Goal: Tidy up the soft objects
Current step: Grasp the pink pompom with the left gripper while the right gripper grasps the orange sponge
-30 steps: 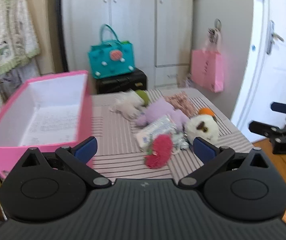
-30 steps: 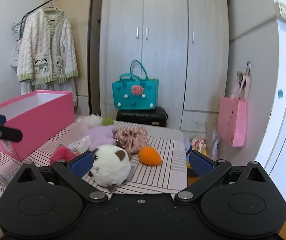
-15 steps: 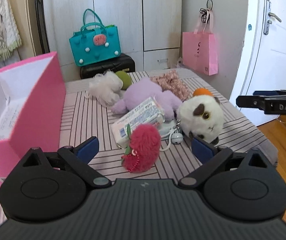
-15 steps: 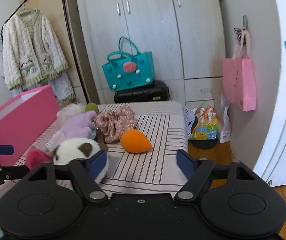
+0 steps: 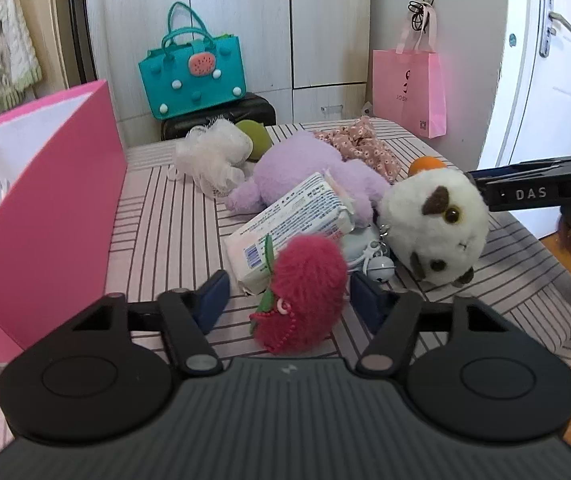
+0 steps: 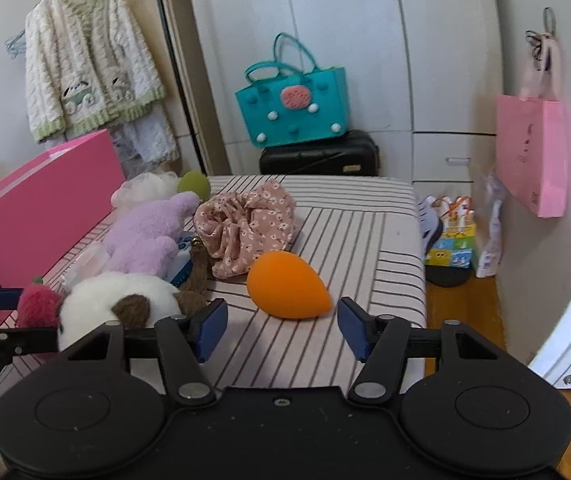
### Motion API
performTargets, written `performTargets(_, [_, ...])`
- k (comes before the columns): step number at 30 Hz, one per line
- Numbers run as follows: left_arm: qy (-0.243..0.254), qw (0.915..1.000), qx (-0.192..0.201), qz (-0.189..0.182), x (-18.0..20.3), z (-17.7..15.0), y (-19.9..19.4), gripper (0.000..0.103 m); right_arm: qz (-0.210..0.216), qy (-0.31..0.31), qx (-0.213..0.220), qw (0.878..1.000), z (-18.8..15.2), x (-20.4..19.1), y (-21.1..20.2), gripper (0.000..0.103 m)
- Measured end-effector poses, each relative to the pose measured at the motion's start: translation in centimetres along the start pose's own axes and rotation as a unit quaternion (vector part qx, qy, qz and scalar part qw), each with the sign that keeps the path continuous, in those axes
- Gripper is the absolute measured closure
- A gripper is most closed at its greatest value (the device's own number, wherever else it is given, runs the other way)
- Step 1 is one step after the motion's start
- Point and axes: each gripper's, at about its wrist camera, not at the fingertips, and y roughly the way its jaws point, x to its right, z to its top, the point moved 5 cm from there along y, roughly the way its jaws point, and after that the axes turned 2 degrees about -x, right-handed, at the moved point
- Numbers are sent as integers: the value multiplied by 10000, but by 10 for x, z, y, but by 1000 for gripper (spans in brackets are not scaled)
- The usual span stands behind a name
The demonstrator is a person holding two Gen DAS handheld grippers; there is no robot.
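Note:
Soft toys lie on a striped table (image 5: 157, 216). My left gripper (image 5: 289, 298) is open, its jaws on either side of a red fuzzy strawberry plush (image 5: 303, 292), not touching it. My right gripper (image 6: 281, 326) is open just in front of an orange teardrop sponge (image 6: 285, 290). A white-and-brown plush (image 5: 437, 224) (image 6: 113, 304), a purple plush (image 5: 297, 172) (image 6: 145, 236), a floral scrunchie (image 6: 245, 228), a white mesh puff (image 5: 213, 152), a green ball (image 5: 255, 138) and a tissue pack (image 5: 297, 224) lie between. An open pink box (image 5: 45, 208) stands at the left.
A teal bag (image 6: 293, 108) sits on a black case (image 6: 319, 156) behind the table. A pink paper bag (image 6: 533, 156) hangs on the right wall. A cardigan (image 6: 89, 68) hangs at the back left. Shoes and small boxes (image 6: 451, 236) lie on the floor to the right.
Both grippers moved forward and lower toward the table. The left jaws narrowed around the strawberry plush; the right jaws narrowed and came up to the orange sponge.

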Motion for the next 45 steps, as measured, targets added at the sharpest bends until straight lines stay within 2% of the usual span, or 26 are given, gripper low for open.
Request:
performTargets(7, [-132,9998,-88,-126,-5,0,8,62,8,-79,-38,10000,10,4,12,43])
performTargets(9, [-230,9992,-179,-273,-6,0,11,62,-193,-73,-47,9998,12,8,16,42])
performTargets(16, [-327,9988,-170,-335,-9,1,13,67,-133,43,-11,9999,13,12,20,41])
performTargets(17, [-331,9988,-164,-336,-9,1,12,67,-118,75,-6,9999,13,12,20,43])
performTargets(18, [-337,9987,-158,-340,-9,1,12,68,-96,80,12,9999,13,13,20,50])
performTargets(21, [-401,9983,-173,-384,-9,1,12,70,-183,-66,77,9998,12,7,16,53])
performTargets(25, [-510,9977,-194,-400,-13,2,9,70,-394,-237,198,9987,12,2,7,54])
performTargets(41, [-352,9981,-355,-368,-10,0,-13,70,-450,-165,220,9986,6,-13,-46,54])
performTargets(45, [-242,9976,-555,-333,-9,-1,-20,70,-411,-130,160,9989,2,-17,-63,54])
